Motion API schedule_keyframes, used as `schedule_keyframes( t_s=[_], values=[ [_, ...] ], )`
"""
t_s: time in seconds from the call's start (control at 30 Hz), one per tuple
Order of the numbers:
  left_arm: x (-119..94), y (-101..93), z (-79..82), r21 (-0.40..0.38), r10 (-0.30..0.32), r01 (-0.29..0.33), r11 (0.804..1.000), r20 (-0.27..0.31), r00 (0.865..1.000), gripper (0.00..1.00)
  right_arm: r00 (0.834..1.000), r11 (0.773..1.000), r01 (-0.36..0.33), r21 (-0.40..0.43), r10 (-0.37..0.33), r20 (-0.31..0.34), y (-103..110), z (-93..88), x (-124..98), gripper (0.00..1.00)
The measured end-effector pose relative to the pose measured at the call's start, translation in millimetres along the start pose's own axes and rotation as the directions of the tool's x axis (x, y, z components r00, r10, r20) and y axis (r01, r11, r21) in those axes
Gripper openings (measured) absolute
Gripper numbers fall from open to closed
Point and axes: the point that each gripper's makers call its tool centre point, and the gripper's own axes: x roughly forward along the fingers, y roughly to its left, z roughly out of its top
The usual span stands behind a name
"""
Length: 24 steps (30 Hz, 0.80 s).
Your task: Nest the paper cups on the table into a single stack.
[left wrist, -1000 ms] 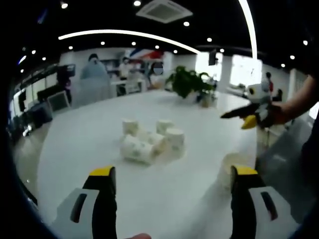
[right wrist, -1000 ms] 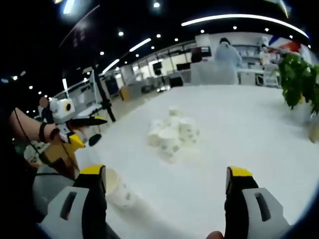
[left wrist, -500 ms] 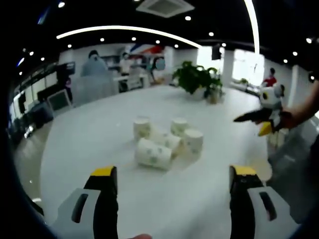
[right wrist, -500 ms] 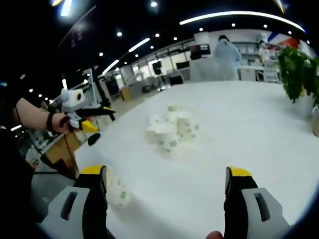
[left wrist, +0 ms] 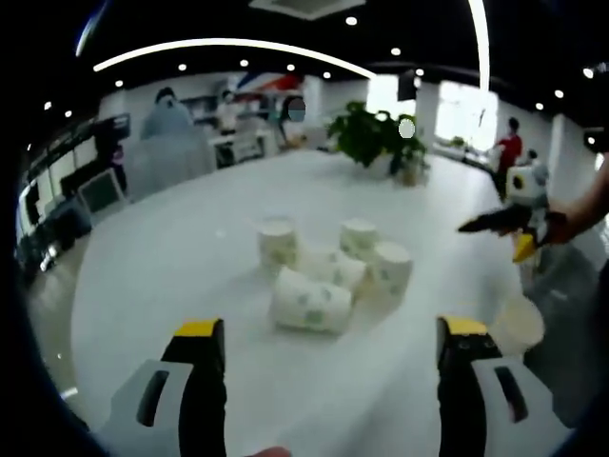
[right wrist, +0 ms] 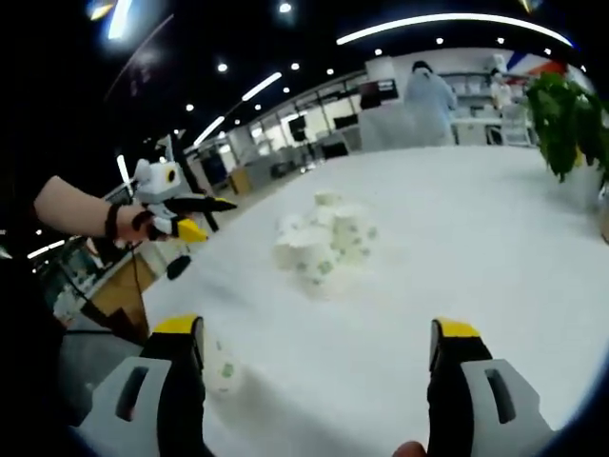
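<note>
A large round white table (left wrist: 171, 276) fills the middle and lower frame of the left gripper view. At its centre sits a cluster of patterned paper cups (left wrist: 333, 271): three stand upright, two lie on their sides, all close together or touching. A separate single cup (left wrist: 519, 324) lies near the table edge at right of frame. A potted plant (left wrist: 376, 143) stands on the far side, upper centre.
</note>
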Motion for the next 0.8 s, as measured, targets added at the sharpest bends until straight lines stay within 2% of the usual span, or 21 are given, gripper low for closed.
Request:
schedule_keyframes(
  t_s=[0.17,0.47,0.8],
  values=[
    [10.2,0.3,-0.8,0.017,-0.022,0.022,1.0,-0.019,1.0,0.89,1.0,1.0,-0.004,0.005,0.004,-0.008,-1.1,-4.4,0.3,0.97],
    [28.3,15.4,-2.0,0.014,-0.048,0.049,0.999,-0.035,0.998,0.87,1.0,1.0,-0.002,0.016,0.002,-0.015,-2.6,-8.9,1.3,0.97],
    [48.6,29.2,-1.9,-0.019,-0.079,0.078,0.997,-0.048,0.996,0.82,1.0,0.999,0.011,0.039,-0.01,-0.025,-10.7,-16.5,0.6,0.97]
  ],
)
